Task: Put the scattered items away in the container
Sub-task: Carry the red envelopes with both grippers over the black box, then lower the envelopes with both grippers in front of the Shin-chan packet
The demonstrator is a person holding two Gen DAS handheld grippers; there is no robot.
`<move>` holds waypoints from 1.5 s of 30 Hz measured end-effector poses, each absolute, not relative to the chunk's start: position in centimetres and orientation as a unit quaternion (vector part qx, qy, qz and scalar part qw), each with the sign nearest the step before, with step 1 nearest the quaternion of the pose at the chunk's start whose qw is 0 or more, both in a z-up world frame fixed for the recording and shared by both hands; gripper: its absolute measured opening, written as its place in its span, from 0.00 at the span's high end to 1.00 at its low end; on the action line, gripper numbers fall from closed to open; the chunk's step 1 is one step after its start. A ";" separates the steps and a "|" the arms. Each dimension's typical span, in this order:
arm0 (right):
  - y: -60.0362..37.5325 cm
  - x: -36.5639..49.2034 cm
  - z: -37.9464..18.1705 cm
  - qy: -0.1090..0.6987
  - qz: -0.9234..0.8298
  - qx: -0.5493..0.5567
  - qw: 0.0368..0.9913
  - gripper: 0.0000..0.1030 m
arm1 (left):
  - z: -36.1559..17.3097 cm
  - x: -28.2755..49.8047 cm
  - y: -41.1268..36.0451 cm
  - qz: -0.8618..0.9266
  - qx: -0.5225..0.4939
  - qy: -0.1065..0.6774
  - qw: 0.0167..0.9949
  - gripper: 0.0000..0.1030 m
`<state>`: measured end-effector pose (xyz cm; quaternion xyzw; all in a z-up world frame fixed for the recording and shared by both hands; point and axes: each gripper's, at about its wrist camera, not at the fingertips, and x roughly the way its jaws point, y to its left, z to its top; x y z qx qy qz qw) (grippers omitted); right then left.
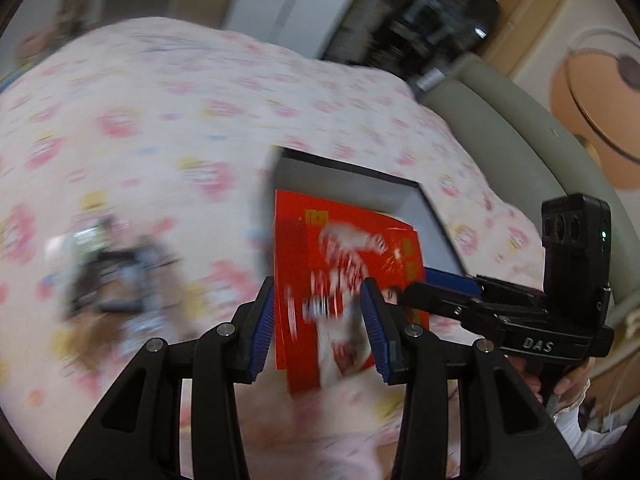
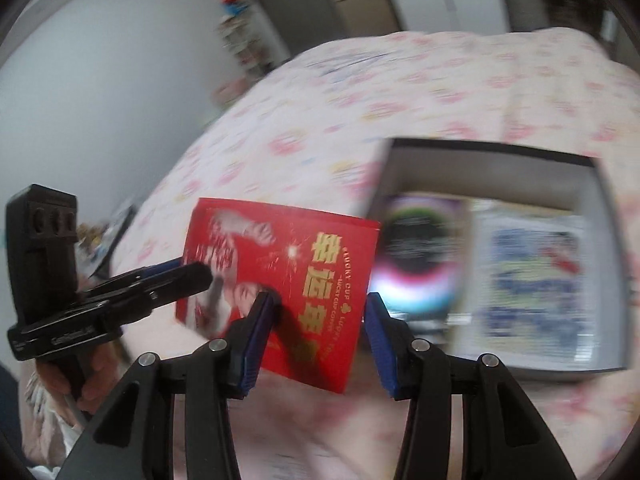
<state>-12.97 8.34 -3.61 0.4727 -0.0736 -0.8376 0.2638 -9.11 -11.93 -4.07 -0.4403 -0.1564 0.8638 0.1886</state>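
Observation:
A red booklet (image 1: 344, 272) with gold characters is held above the bed beside a grey open box (image 1: 404, 196). In the right wrist view the booklet (image 2: 304, 272) hangs left of the box (image 2: 600, 200), which holds a dark round-patterned packet (image 2: 420, 260) and a white-and-blue packet (image 2: 532, 276). In the right wrist view my left gripper (image 2: 196, 274) is shut on the booklet's left edge. In the left wrist view my right gripper (image 1: 416, 294) looks closed at the booklet's right edge, though its own view shows jaws standing apart (image 2: 316, 308). My left gripper (image 1: 318, 300) straddles the booklet in its own view.
The bed is covered by a pink floral sheet (image 1: 160, 120). A blurred pile of small dark items (image 1: 116, 280) lies on the sheet to the left. A grey padded headboard (image 1: 500, 120) runs along the right side.

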 end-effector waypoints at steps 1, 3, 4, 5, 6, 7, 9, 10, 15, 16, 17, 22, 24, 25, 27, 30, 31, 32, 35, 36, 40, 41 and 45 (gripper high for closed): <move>9.9 -13.5 -3.7 -0.075 -0.840 0.476 0.248 0.58 | -4.3 -10.2 -10.0 0.860 -0.446 -0.149 0.197 0.60; 12.9 -14.4 -4.3 -0.074 -0.844 0.482 0.223 0.58 | -4.9 -12.4 -6.5 0.854 -0.457 -0.136 0.207 0.60; 14.2 -15.0 -4.6 -0.071 -0.847 0.483 0.212 0.58 | -5.3 -13.2 -5.1 0.851 -0.463 -0.134 0.210 0.60; 15.1 -15.4 -5.1 -0.070 -0.848 0.484 0.204 0.58 | -5.9 -14.1 -4.0 0.847 -0.470 -0.133 0.212 0.60; 16.1 -16.0 -5.7 -0.070 -0.848 0.488 0.196 0.58 | -6.5 -15.0 -2.9 0.842 -0.479 -0.133 0.211 0.60; 17.0 -16.7 -6.5 -0.072 -0.846 0.494 0.189 0.58 | -7.2 -15.8 -2.0 0.837 -0.488 -0.132 0.209 0.60; 18.4 -17.6 -7.9 -0.081 -0.839 0.505 0.183 0.58 | -8.5 -17.0 -0.7 0.829 -0.504 -0.130 0.205 0.60; 18.9 -17.9 -8.5 -0.084 -0.837 0.510 0.182 0.58 | -9.1 -17.3 -0.3 0.826 -0.510 -0.129 0.203 0.60; 20.5 -19.1 -10.5 -0.095 -0.838 0.506 0.180 0.58 | -11.5 -18.5 0.8 0.818 -0.527 -0.123 0.195 0.60; 20.5 -19.4 -10.6 -0.088 -0.841 0.504 0.178 0.58 | -11.9 -18.8 1.0 0.815 -0.533 -0.123 0.195 0.60; 20.5 -19.6 -10.8 -0.080 -0.842 0.504 0.173 0.58 | -12.4 -19.0 1.2 0.810 -0.539 -0.122 0.195 0.60; 21.0 -19.4 -11.6 -0.051 -0.841 0.516 0.155 0.57 | -14.8 -19.3 2.6 0.775 -0.590 -0.105 0.203 0.58; 21.0 -19.1 -11.7 -0.032 -0.842 0.516 0.154 0.58 | -15.3 -19.1 2.9 0.761 -0.610 -0.090 0.202 0.56; 21.0 -18.8 -11.6 -0.022 -0.843 0.516 0.152 0.58 | -15.1 -18.9 2.9 0.761 -0.614 -0.079 0.195 0.56; 21.5 -18.3 -11.1 -0.018 -0.849 0.507 0.150 0.58 | -14.1 -18.7 2.3 0.772 -0.603 -0.069 0.189 0.55; 22.2 -18.6 -9.7 -0.024 -0.862 0.484 0.149 0.58 | -12.7 -18.9 1.1 0.793 -0.575 -0.077 0.186 0.55; 22.2 -19.1 -9.3 -0.028 -0.864 0.479 0.152 0.58 | -12.3 -19.3 0.9 0.800 -0.566 -0.080 0.182 0.56; 22.0 -19.8 -8.9 -0.036 -0.863 0.478 0.156 0.58 | -12.2 -19.8 0.9 0.805 -0.559 -0.084 0.180 0.56; 21.1 -22.8 -9.2 -0.066 -0.843 0.503 0.179 0.58 | -12.9 -21.7 2.1 0.805 -0.557 -0.085 0.186 0.67; 20.7 -23.6 -9.8 -0.058 -0.838 0.515 0.169 0.60 | -13.4 -22.2 2.6 0.803 -0.562 -0.077 0.181 0.69; 19.6 -25.2 -12.1 -0.039 -0.825 0.543 0.151 0.62 | -14.3 -23.9 4.2 0.797 -0.578 -0.054 0.165 0.70; 19.5 -25.3 -12.5 -0.040 -0.823 0.546 0.154 0.62 | -14.8 -24.2 4.4 0.790 -0.590 -0.054 0.159 0.71; 19.1 -24.8 -13.7 -0.027 -0.813 0.558 0.163 0.65 | -15.6 -24.7 4.6 0.765 -0.624 -0.059 0.149 0.72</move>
